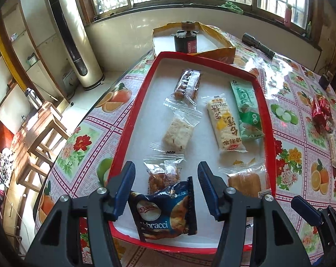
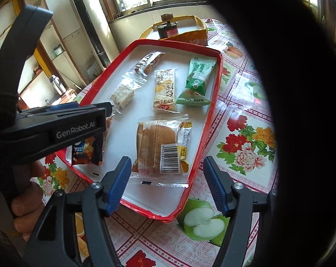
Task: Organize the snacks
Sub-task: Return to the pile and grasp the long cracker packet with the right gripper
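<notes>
A red-rimmed white tray (image 1: 132, 115) (image 2: 212, 111) lies on the floral tablecloth and holds several wrapped snacks. My left gripper (image 1: 167, 173) hangs open over the tray's near end. A blue Abbracci packet (image 1: 165, 213) lies flat between its fingers, untouched by the pads, partly over a clear packet of brown biscuit (image 1: 163, 175). My right gripper (image 2: 167, 163) stands open at the tray's near right rim, just short of a wrapped bread packet (image 2: 161, 146). Further in lie a white rice bar (image 1: 179, 133), a yellow-and-white packet (image 1: 223, 124), a green packet (image 1: 245, 109) and a brown nut bar (image 1: 188, 84).
A red snack packet (image 1: 321, 113) lies on the table right of the tray. Behind the tray a yellow box (image 1: 223, 53) holds a dark jar (image 1: 185, 41), with a flashlight (image 1: 258, 44) beside it. The table edge runs along the left. A dark shape (image 2: 290, 89) blocks the right wrist view's right side.
</notes>
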A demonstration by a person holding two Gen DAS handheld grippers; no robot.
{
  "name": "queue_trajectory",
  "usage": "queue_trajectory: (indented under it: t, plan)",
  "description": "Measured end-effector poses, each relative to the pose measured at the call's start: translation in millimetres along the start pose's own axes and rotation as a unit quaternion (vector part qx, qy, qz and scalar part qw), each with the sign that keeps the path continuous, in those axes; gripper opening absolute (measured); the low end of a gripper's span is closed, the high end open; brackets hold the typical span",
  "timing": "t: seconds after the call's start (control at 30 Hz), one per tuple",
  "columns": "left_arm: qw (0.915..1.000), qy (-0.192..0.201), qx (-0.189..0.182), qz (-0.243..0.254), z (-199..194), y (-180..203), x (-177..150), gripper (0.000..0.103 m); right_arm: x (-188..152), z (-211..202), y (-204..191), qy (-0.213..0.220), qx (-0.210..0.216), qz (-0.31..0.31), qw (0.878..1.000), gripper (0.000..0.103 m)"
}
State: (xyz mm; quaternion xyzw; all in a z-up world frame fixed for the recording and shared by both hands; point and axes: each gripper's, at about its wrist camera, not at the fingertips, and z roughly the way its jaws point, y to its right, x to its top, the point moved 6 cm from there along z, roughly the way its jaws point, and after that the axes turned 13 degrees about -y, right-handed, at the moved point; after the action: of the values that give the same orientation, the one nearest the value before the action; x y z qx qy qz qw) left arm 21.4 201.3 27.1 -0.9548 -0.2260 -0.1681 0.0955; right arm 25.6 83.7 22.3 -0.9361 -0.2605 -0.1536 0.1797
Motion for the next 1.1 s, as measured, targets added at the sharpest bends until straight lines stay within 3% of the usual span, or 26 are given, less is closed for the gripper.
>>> queue_trajectory:
  t: [0.1, 0.3, 0.43, 0.6, 0.83, 0.97, 1.1]
  plan:
    - [0.9997, -0.001, -0.013, 0.021, -5.5, 23.4, -7.3, 0.058, -9.1, -10.6, 12.1, 0.006, 0.007, 0.021, 1.0, 0.068]
    - [0.9936, -0.003, -0.035, 0.107, -14.7, 101.3, -30.1, 0.058, -32.2, -30.1, 59.2, 0.013, -0.024, 0.066, 0.997, 0.069]
    - [0.987, -0.007, -0.049, 0.153, -16.0, 147.2, -38.2, 0.058, -47.5, -39.3, 116.1, 0.009, -0.056, 0.123, 0.991, 0.069]
    - [0.9823, -0.019, -0.062, 0.176, -8.1, 183.7, -36.2, 0.058, -59.8, -60.9, 201.2, 0.028, -0.106, 0.202, 0.973, 0.069]
    - [0.9798, -0.035, -0.06, 0.188, 8.0, 212.9, -23.3, 0.058, -36.2, -71.5, 289.0, 0.047, -0.119, 0.269, 0.955, 0.07]
    - [0.979, -0.039, -0.053, 0.193, 15.2, 221.6, -12.0, 0.058, -11.5, -57.1, 309.5, 0.041, -0.103, 0.283, 0.953, 0.074]
    - [0.9806, -0.043, -0.047, 0.185, 18.1, 227.0, 6.4, 0.058, 4.6, -40.2, 315.7, 0.016, -0.123, 0.271, 0.954, 0.074]
